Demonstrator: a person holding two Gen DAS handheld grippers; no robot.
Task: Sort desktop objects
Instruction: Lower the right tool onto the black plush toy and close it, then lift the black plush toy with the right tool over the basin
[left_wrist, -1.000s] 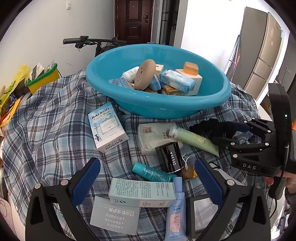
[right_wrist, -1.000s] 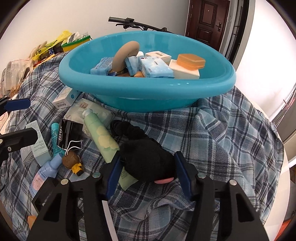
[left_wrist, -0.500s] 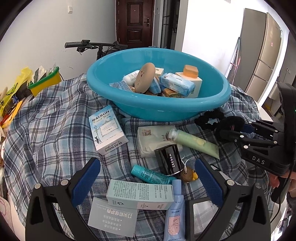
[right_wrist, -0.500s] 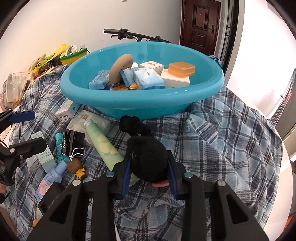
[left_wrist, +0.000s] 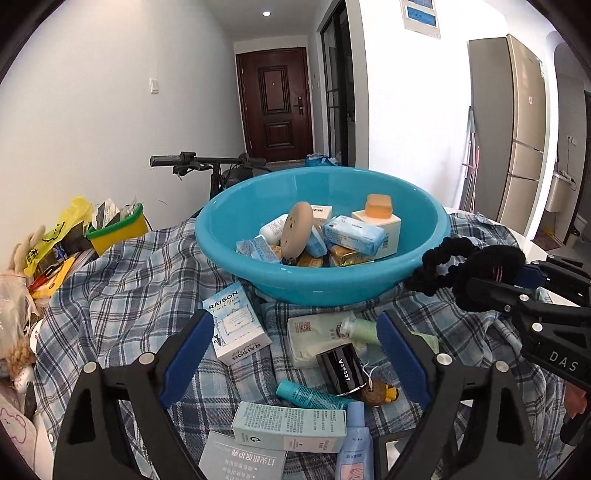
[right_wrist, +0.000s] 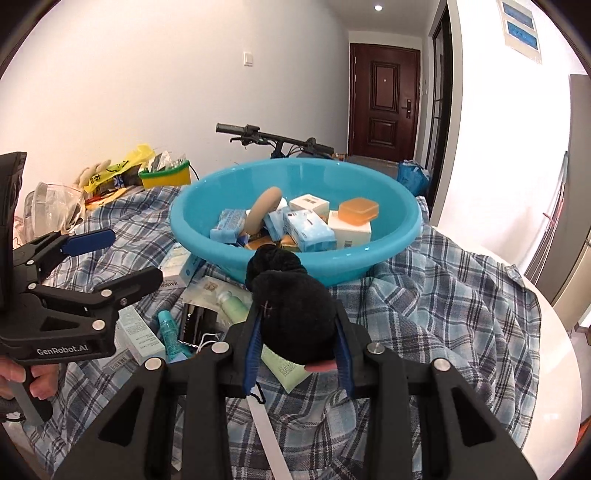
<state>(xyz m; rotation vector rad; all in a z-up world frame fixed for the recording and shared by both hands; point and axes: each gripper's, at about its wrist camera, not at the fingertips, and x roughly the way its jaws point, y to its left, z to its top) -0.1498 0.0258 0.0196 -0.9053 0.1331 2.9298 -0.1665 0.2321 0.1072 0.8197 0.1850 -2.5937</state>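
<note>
Right wrist view: right tongs (right_wrist: 298, 332) pinch the black scrunchie (right_wrist: 291, 314) short of the basin (right_wrist: 384, 258); left tongs (left_wrist: 291, 354) spread.

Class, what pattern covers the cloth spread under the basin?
Blue, grey and white plaid on the checked cloth; clearest in the right wrist view.

We saw a glossy, smooth plastic basin (left_wrist: 321, 284) that caught bright highlights on its turquoise wall, and under it a soft woven plaid cloth (right_wrist: 443, 295), matt and rumpled. The black scrunchie (right_wrist: 291, 314) looked fuzzy and plush, a matt fabric, pinched between the blue pads (right_wrist: 252, 343) of the right gripper (right_wrist: 297, 354), whose black frame looked like matt plastic with shiny metal screws. The RAISON box (left_wrist: 236, 325) appeared to be smooth printed cardboard, the small black box (left_wrist: 341, 369) had a glossy face, and the teal tube (left_wrist: 310, 395) looked like smooth plastic
</note>
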